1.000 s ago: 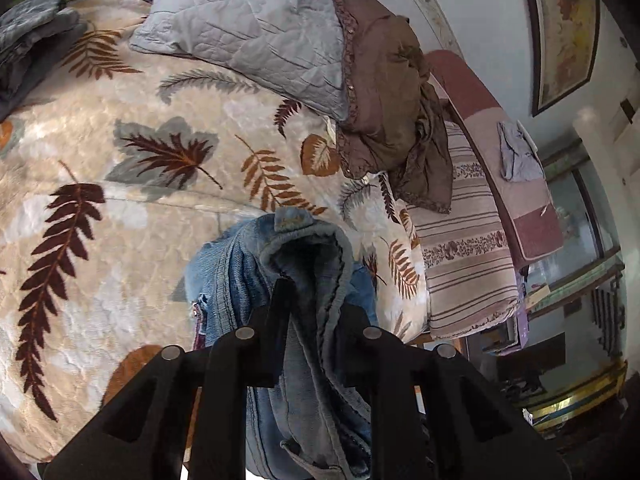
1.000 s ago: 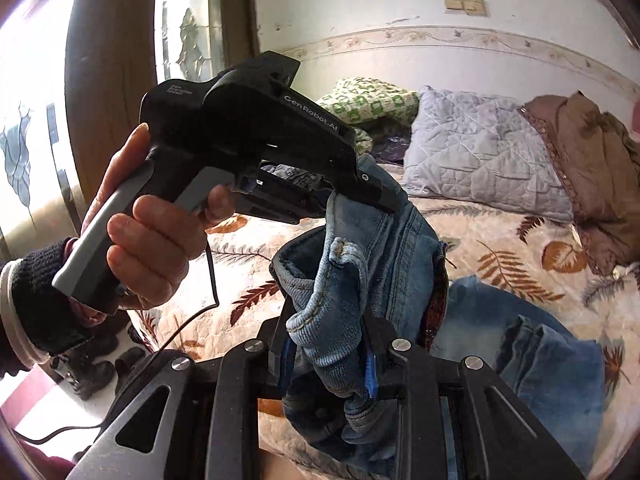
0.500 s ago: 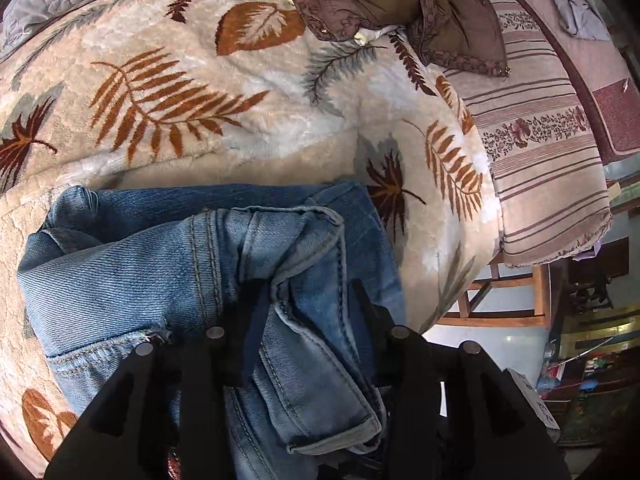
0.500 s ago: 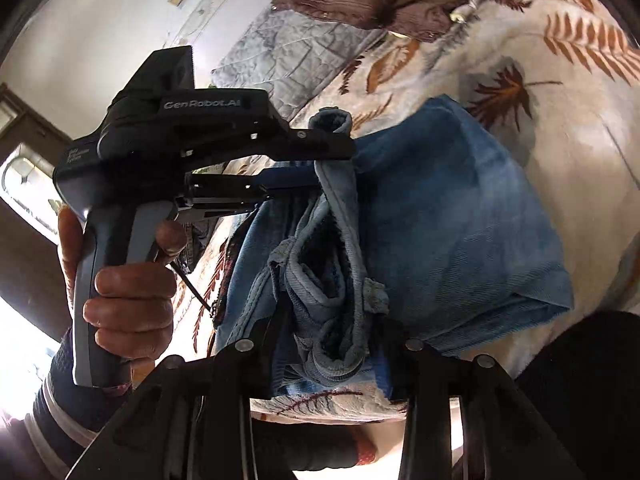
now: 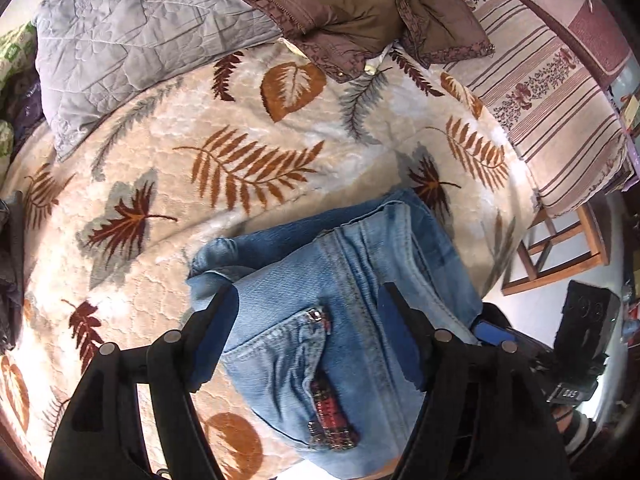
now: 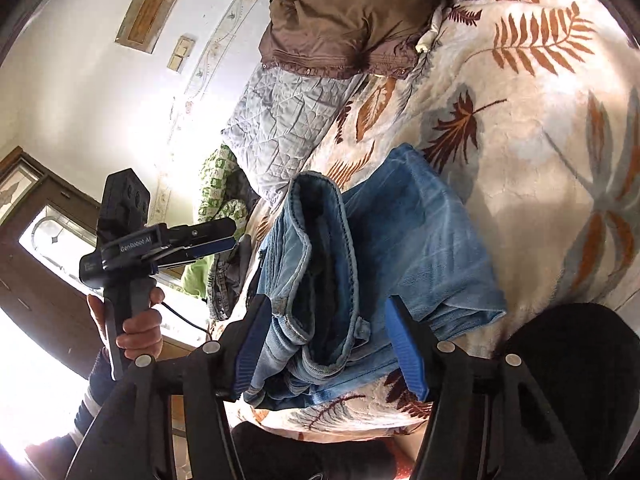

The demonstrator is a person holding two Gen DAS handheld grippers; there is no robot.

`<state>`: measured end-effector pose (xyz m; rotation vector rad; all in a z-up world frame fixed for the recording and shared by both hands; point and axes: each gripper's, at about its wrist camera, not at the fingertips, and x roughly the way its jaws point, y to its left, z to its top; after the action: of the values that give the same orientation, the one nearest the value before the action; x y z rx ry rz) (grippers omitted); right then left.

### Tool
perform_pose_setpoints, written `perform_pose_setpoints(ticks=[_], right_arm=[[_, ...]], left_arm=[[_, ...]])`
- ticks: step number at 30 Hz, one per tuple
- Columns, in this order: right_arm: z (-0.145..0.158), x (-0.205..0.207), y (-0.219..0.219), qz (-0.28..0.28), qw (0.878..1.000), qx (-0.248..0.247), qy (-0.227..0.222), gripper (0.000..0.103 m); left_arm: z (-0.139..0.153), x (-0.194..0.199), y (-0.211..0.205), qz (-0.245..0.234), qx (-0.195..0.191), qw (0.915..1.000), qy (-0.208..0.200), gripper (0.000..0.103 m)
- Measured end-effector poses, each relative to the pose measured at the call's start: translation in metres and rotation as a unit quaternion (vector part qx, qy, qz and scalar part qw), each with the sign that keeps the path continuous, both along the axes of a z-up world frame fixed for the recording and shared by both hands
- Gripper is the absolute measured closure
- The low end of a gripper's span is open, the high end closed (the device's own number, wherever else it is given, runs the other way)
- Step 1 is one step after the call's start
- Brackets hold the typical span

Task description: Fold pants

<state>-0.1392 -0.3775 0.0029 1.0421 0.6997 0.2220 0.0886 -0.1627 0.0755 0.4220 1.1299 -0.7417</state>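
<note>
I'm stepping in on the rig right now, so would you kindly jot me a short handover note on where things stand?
Left tool: open, over the jeans, gripping nothing.
Right tool: open, fingers either side of the bunched waistband, not clamped.
Jeans: lying folded on the leaf-print blanket near the bed's edge.
Done: the fold is laid down and both tools are off it.
Left: probably flatten the raised waistband; another fold may be needed.

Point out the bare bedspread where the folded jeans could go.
Free: the leaf-print bedspread between the jeans and the grey quilted pillow. Crowded: the head end, where the brown jacket lies beside the pillow, and the striped blanket along the far edge.
</note>
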Motion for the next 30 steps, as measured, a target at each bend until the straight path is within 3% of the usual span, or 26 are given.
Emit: perform_pose_setpoints(ticks=[4,10,16,21,26,30], right_arm=[[-0.002,0.009,0.010,0.019,1.000,0.019,0.008,0.036],[0.000,0.012,0.025,0.042,0.999,0.000,0.022,0.034],[0.005,0.013,0.028,0.041,0.999,-0.009,0.019,0.034],[0.003,0.022,0.032,0.050,0.998,-0.013,0.025,0.032],[-0.001,0.025,0.035,0.053,0.998,-0.029,0.029,0.031],[-0.005,0.023,0.028,0.043,0.998,-0.024,0.032,0.032]], left_arm=[[-0.006,-0.013,-0.009,-0.025,0.026,0.9970,-0.069,0.031],[-0.006,-0.022,-0.022,-0.057,0.031,0.9927,-0.102,0.031],[-0.006,-0.019,-0.029,-0.059,0.030,0.9924,-0.104,0.031],[-0.005,-0.009,-0.036,-0.075,0.033,0.9935,-0.079,0.031],[-0.010,0.013,-0.051,-0.104,0.021,0.9943,0.000,0.029],[-0.018,0.023,-0.068,-0.111,0.035,0.9926,0.036,0.029]])
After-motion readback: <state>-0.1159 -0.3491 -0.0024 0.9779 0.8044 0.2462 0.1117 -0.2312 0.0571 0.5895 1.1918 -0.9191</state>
